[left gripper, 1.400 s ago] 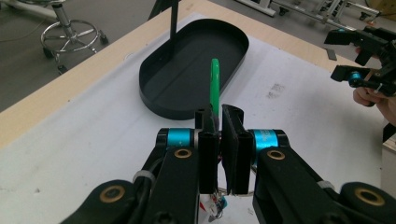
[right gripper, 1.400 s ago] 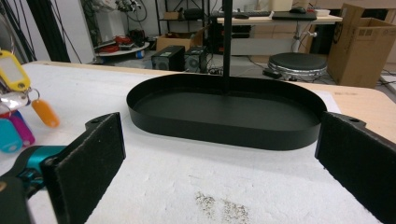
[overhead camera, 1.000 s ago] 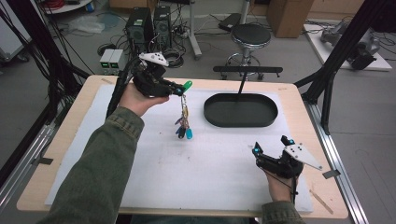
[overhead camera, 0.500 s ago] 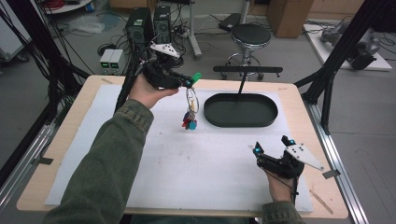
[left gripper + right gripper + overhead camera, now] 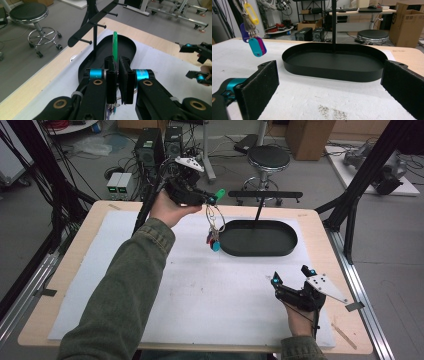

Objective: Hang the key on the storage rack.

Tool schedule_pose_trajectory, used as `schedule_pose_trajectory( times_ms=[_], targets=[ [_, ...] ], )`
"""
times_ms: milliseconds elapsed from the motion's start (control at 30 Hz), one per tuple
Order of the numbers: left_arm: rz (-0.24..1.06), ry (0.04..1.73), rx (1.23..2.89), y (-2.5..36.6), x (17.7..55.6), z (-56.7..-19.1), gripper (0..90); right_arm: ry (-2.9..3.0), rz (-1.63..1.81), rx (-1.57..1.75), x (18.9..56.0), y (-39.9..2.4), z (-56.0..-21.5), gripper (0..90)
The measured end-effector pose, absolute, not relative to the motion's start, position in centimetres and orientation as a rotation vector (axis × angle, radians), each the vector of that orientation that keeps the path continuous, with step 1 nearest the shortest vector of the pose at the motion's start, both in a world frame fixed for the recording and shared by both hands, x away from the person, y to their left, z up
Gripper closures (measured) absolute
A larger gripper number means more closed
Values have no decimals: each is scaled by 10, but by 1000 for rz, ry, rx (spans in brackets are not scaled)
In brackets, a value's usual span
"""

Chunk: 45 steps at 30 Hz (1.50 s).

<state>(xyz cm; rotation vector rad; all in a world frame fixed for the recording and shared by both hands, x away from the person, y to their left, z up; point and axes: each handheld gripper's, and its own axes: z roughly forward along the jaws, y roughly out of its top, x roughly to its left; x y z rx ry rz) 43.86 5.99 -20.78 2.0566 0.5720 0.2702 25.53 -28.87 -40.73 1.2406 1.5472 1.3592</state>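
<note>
Our left gripper (image 5: pixel 216 197), pinching the green tag (image 5: pixel 219 193) of a key bunch (image 5: pixel 213 240), has lifted it off the counter (image 5: pixel 65 265) toward the peg rack (image 5: pixel 265 194), ready for hanging, while our right gripper (image 5: pixel 292 276) rests spread.

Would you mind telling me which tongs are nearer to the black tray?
Left. The left tongs hang above and just beside the tray, clamping a green tag; the right tongs rest open, apart, at the near edge.

My high view looks down and forward over the whole table (image 5: pixel 150 320), left gripper view rides close behind its jaws facing the tray (image 5: pixel 125 47), right one sits low, near it, same tray (image 5: pixel 332 67) shared.
</note>
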Motion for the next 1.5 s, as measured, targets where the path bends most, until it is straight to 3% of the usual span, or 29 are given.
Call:
schedule_pose_trajectory(
  times_ms=[1500],
  targets=[
    [281,649,2045,15,486,-219,849,1531,1379,1266,253,-293,-409,6]
  ],
)
